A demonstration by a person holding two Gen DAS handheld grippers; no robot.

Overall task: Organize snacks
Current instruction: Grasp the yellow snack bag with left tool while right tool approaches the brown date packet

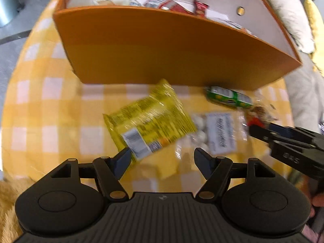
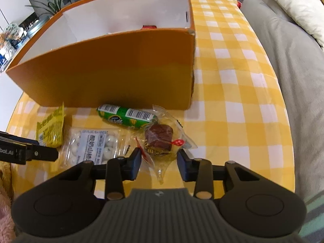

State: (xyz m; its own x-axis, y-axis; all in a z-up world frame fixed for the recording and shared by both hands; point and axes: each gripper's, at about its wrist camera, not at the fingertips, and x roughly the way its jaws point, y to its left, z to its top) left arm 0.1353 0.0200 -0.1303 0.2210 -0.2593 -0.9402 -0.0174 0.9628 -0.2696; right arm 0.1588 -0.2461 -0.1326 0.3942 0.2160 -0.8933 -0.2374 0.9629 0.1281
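Between the right claw's fingers: the clear-wrapped brown cake (image 2: 160,136) lies on the yellow-check worktop (image 2: 232,121); the right claw (image 2: 159,159) stands wide around its near end, holding nothing.
Step in hand: we judge we should close on the cake itself, not the loose wrapper, then lift it over the orange box (image 2: 113,68) wall beyond.
Left claw (image 1: 162,159): wide, empty, its left finger at the yellow packet (image 1: 149,119).
Beyond the cake: the green roll (image 2: 126,117).
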